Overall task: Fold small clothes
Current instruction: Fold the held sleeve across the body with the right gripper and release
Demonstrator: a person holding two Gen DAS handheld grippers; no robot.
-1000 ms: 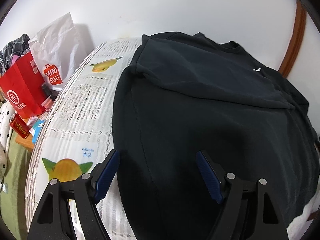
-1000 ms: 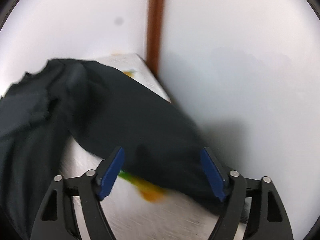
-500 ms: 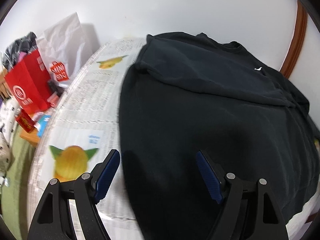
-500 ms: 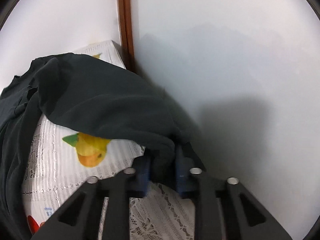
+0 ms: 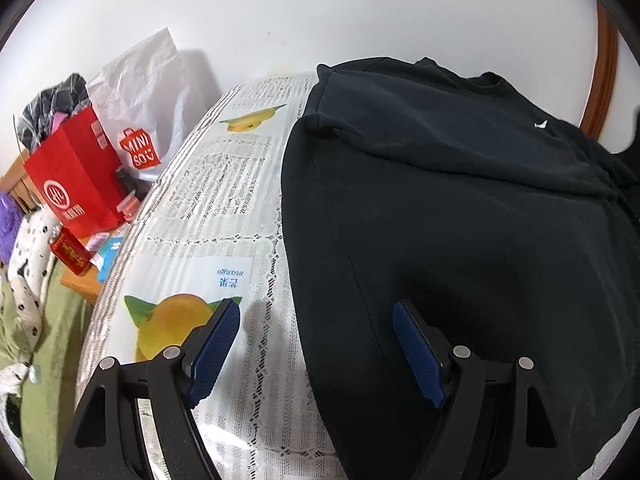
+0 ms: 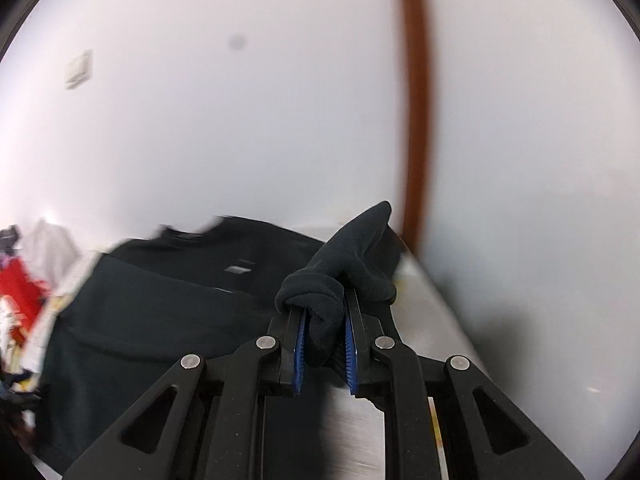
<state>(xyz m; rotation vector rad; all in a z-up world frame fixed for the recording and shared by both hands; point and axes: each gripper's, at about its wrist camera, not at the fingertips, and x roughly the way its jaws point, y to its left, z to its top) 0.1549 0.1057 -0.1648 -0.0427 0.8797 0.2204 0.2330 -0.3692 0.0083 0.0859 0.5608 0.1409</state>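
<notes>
The right gripper [image 6: 324,336] pinches the sleeve [image 6: 344,264], the shirt [image 6: 160,312] lying to its left, probably the fold's direction; the left gripper [image 5: 316,350] hangs spread over the hem.

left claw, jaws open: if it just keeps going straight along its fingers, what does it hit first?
Probably the black shirt: the left claw points down at its near left edge, over the lace tablecloth. Depth is unclear, so it may touch cloth and shirt edge together.

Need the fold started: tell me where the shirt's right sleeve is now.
In the right wrist view the sleeve is pinched in the right gripper, lifted above the black shirt, near the brown wall strip.
</notes>
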